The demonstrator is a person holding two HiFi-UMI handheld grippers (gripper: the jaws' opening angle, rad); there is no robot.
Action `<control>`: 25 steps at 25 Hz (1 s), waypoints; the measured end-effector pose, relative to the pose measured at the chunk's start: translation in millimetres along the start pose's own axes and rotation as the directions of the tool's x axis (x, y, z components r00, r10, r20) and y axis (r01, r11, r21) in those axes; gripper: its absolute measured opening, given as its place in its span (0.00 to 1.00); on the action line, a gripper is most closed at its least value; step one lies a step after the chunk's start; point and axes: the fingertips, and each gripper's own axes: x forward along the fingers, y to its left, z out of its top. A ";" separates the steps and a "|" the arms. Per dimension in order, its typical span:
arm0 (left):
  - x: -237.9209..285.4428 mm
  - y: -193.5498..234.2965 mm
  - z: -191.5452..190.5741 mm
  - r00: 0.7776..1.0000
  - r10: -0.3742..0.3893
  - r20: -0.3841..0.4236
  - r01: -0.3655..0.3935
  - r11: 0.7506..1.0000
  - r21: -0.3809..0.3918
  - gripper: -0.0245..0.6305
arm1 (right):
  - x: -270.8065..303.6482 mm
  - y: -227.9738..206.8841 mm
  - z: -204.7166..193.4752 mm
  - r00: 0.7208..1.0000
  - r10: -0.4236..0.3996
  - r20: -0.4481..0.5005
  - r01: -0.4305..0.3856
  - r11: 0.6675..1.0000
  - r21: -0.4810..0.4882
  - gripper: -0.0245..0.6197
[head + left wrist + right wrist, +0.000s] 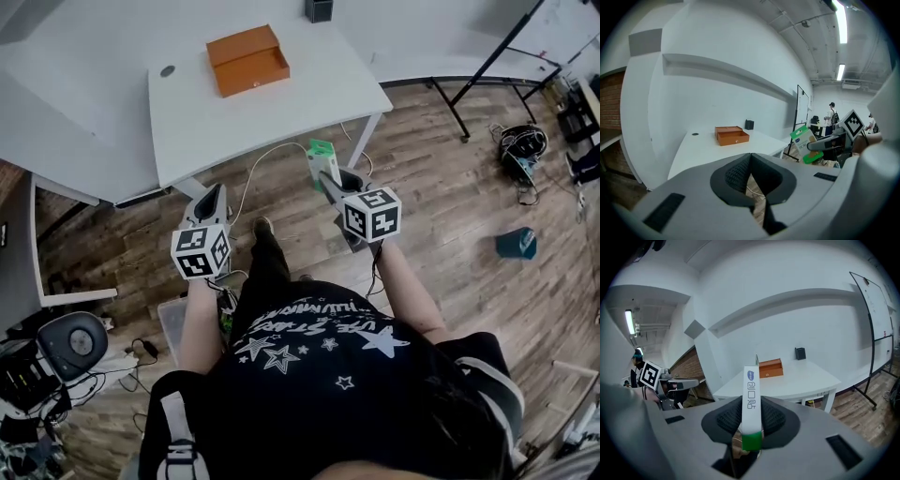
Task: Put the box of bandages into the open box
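The orange open box (248,59) lies on the white table (281,112), its lid folded back; it also shows ahead in both gripper views (731,135) (770,368). My right gripper (327,174) is held over the floor just in front of the table's near edge, shut on the green and white box of bandages (323,157), which stands upright between the pads (751,404). From the left gripper view the box of bandages (802,138) shows off to the right. My left gripper (214,195) is beside it, shut and empty (751,157).
A small black holder (319,9) stands at the table's far edge, and a round grommet (168,70) sits left of the orange box. Whiteboard stand legs (459,103), cables (523,145) and a blue object (517,244) are on the wooden floor at right. A chair (72,342) is lower left.
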 end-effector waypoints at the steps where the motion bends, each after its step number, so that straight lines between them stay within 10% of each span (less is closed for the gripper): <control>1: 3.5 2.6 -0.7 1.000 0.000 0.000 0.000 1.000 -0.003 0.07 | 2.9 -1.2 0.1 1.000 -0.003 0.000 0.003 1.000 0.000 0.21; 9: 48.2 23.5 -11.1 0.999 -0.023 0.028 0.023 1.000 -0.006 0.07 | 35.8 -27.4 -5.0 0.999 -0.039 -0.001 0.039 0.999 -0.038 0.21; 25: 261.0 197.4 93.9 0.998 -0.060 -0.018 0.059 0.997 -0.047 0.07 | 289.1 -97.8 142.7 0.989 -0.028 -0.145 -0.002 0.979 -0.204 0.21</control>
